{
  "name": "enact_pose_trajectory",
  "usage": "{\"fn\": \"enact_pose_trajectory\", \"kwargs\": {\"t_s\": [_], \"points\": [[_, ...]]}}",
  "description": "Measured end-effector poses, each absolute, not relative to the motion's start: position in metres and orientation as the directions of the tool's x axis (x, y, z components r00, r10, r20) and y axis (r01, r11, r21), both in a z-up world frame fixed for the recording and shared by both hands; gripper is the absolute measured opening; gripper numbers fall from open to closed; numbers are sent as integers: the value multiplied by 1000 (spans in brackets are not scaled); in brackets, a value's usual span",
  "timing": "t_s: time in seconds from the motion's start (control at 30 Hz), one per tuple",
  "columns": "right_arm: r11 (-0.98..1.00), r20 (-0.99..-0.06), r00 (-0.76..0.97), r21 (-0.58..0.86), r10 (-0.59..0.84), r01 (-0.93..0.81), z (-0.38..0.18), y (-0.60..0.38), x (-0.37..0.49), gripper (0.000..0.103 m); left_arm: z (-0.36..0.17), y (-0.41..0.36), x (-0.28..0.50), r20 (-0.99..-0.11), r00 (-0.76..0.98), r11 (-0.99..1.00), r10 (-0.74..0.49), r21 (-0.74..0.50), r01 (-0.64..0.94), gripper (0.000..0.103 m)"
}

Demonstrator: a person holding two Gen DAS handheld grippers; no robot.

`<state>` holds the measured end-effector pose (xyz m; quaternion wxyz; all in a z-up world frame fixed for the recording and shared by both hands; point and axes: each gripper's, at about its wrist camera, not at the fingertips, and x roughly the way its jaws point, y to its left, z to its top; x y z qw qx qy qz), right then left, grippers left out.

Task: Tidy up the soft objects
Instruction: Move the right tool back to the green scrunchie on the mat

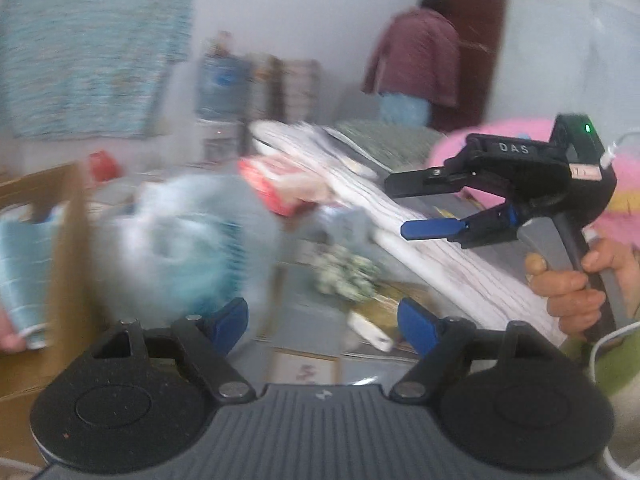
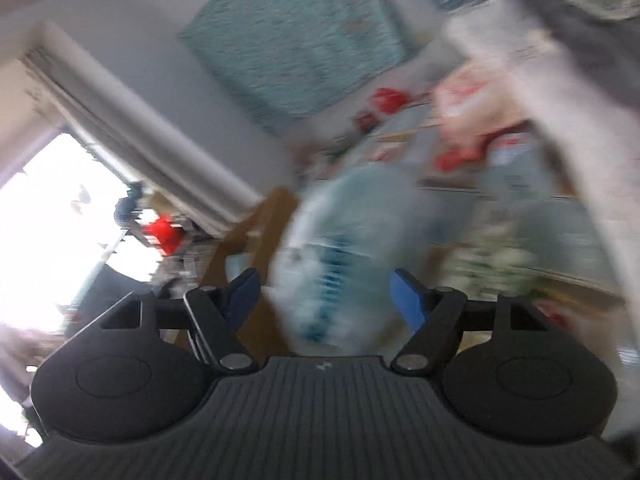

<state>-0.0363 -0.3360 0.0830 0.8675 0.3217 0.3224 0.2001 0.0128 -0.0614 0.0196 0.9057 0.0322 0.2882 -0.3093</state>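
Both pictures are very blurry, so a lot is hard to tell. The left gripper (image 1: pixel 322 326) has its blue fingers wide apart with nothing between them; the right gripper (image 1: pixel 416 210) shows in the left view too, held in a hand (image 1: pixel 572 284), and its fingers are also spread wide and hold nothing.

The soft thing that looks like the job's own is a puffy white and blue bundle (image 1: pixel 180 236); it sits on the messy surface, just beside a brown cardboard box (image 1: pixel 60 248), and it is in front of both grippers but not touched by either. In the right view the same bundle (image 2: pixel 340 248) sits just ahead of the open fingers. A long white folded cloth (image 1: pixel 420 240) lies to the right of it; a pink fluffy thing (image 1: pixel 500 136) is behind the right gripper.

What could go wrong: the pictures smear, so I think the hands are moving fast; a fast grab could push the bundle away or knock it off, not catch it. The two grippers are near each other, so they could bump. A finger could also catch the white cloth by mistake and drag it along.
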Motion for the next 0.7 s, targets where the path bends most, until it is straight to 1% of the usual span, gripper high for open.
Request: {"fn": "enact_pose_trajectory", "kwargs": {"t_s": [0.17,0.23,0.37,0.5,0.57,0.7], "points": [[778,-523,731,628,437,-15,51,-353,-36,73,-9,-114,26,-597,552,737,-582,-101,669,83],[790,-544,723,613,425,-2,40,-354,-26,74,-20,-131,33,-608,535,714,-586,-75,696,83],[825,-599,685,565,414,-5,28,-344,5,80,-38,-157,49,-623,523,689,-581,-35,724,83],[858,-641,654,513,401,-23,28,-328,35,83,-51,-169,65,-643,503,684,-577,-43,729,83],[876,-673,625,482,396,-37,23,-321,50,84,-55,-171,71,-651,491,678,-579,-51,733,82],[908,-732,575,417,366,-46,11,-311,67,84,-65,-174,80,-665,475,678,-576,-63,732,73]]}}
